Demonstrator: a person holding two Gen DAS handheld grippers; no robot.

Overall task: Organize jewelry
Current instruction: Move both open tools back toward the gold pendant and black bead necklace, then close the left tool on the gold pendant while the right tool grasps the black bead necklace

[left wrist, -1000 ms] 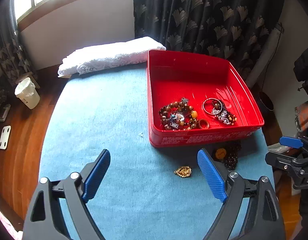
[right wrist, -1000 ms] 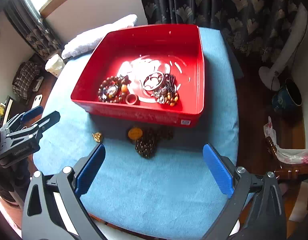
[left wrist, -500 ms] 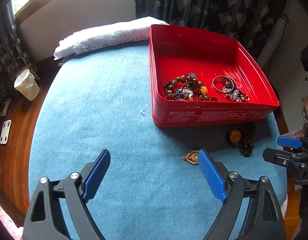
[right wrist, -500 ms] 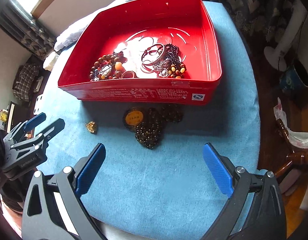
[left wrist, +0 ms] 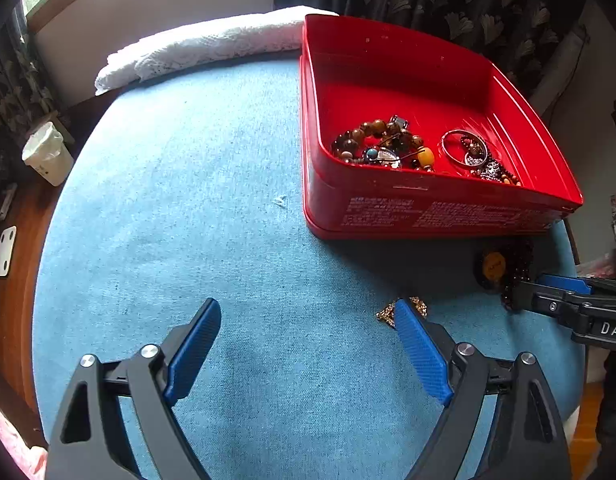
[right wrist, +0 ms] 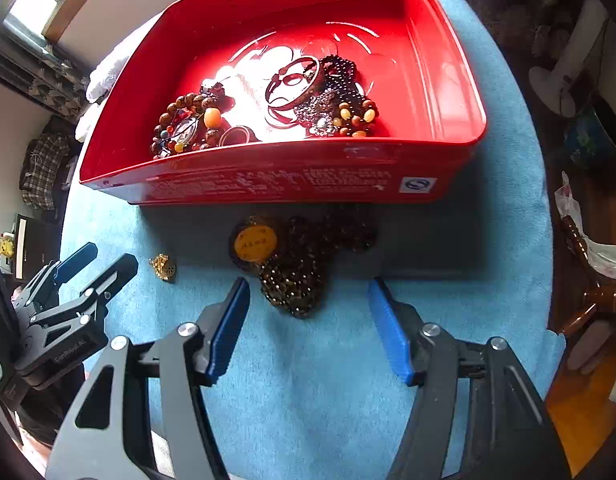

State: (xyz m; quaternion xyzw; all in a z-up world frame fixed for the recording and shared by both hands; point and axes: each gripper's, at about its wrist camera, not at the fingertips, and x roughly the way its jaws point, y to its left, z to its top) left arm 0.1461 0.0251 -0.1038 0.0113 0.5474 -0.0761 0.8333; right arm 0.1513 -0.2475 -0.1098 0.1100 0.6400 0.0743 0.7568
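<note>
While both grippers, left gripper (left wrist: pixel 308 330) and right gripper (right wrist: pixel 308 300), stand wide open and empty, the dark bead necklace (right wrist: pixel 299 268) awaits pickup into the red tin (right wrist: pixel 267 176).

Tin (right wrist: pixel 267 184) on worktop (right wrist: pixel 308 360): bracelets (right wrist: pixel 187 124) inside; necklace (right wrist: pixel 295 276) just before its front wall; pendant (right wrist: pixel 162 267) left of necklace.
</note>
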